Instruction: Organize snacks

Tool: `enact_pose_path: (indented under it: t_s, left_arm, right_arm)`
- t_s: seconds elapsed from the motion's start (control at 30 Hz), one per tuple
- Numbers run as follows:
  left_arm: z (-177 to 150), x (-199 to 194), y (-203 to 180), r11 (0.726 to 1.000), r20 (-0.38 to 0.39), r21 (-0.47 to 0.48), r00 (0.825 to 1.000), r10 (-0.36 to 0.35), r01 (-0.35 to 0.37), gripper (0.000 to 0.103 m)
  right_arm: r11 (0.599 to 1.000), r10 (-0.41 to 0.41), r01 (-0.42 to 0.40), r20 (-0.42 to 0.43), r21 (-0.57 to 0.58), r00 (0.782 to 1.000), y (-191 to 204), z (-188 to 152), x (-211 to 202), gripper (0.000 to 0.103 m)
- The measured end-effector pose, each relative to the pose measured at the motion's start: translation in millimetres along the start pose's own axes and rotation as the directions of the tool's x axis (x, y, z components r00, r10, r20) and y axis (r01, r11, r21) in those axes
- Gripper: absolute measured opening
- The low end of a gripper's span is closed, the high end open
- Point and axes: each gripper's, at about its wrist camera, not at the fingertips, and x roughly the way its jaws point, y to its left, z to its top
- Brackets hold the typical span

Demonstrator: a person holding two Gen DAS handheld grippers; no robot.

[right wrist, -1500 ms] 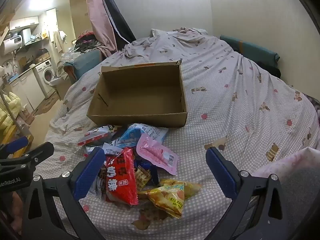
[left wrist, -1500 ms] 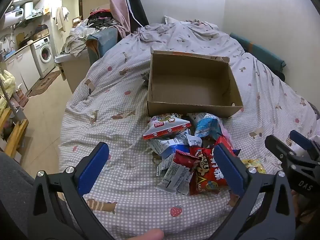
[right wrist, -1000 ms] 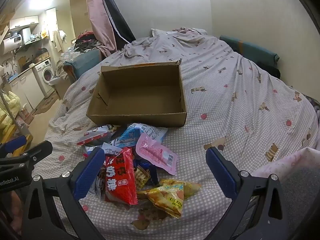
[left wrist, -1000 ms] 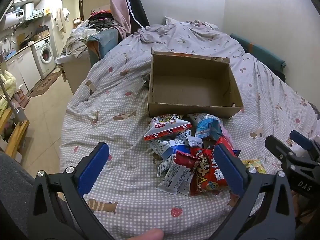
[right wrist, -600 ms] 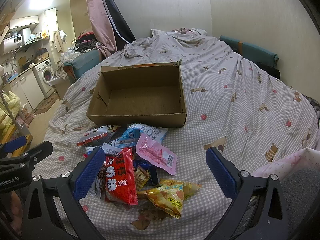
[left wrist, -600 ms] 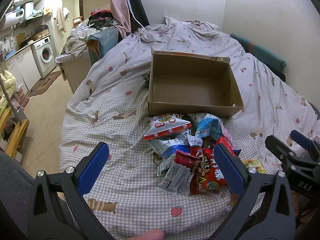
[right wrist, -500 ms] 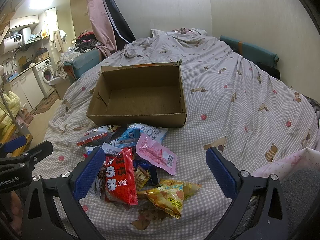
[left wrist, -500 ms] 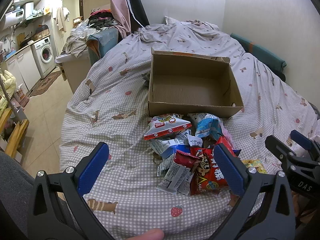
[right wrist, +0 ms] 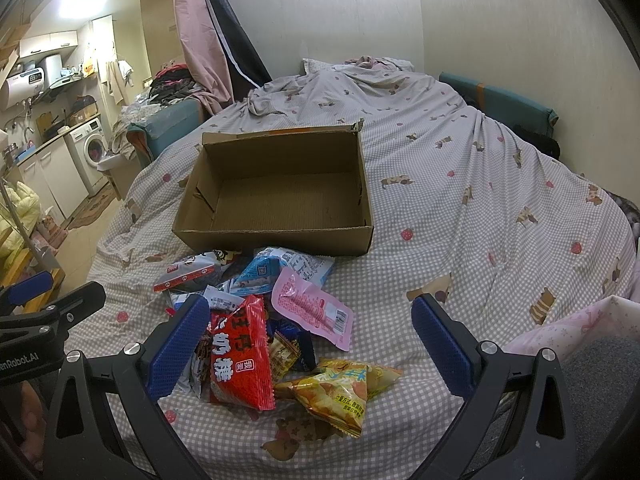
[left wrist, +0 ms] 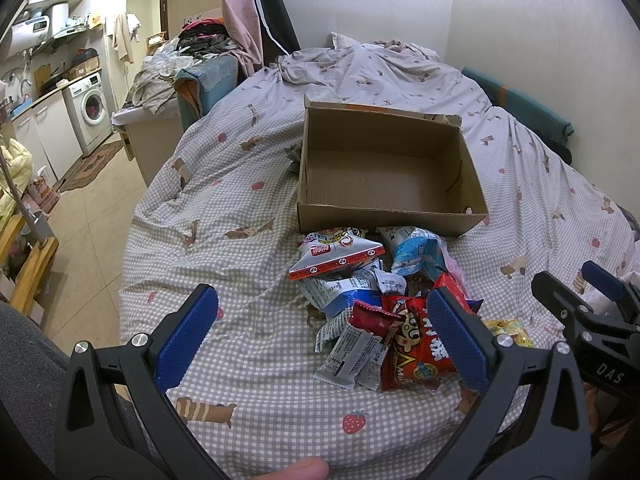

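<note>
I held both the left gripper and right gripper spread apart over the snack packets beside the cardboard box on the bed.

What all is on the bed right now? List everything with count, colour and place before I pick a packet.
cardboard box: one, brown, empty, mid-bed behind the snacks
red packet: one, red, near left of the pile
pink packet: one, pink, middle of the pile
yellow packet: one, yellow-orange, nearest edge of the pile
blue packet: one, light blue, just before the box
bedsheet: one, grey check, covering the bed
washing machine: one, white, far left
left gripper: open, empty
right gripper: open, empty
</note>
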Motion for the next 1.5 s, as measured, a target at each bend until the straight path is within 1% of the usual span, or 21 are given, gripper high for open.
enact_pose_path:
  t_s: [1.37,1.5]
  left_arm:
    - [-1.0,-1.3,-0.3,1.0,0.0,-0.002,1.0,-0.001,0.001,0.103]
    - [-1.1,-1.7,0.6,1.0,-0.001,-0.004,1.0,-0.001,0.001,0.103]
  right_arm:
    - [1.0,0.0,0.0,0.0,-0.003,1.0,1.8,1.7,1.0,0.103]
    - [1.0,0.01,-0.01,-0.022,0.005,1.0,-0.3,1.8,2.4,0.103]
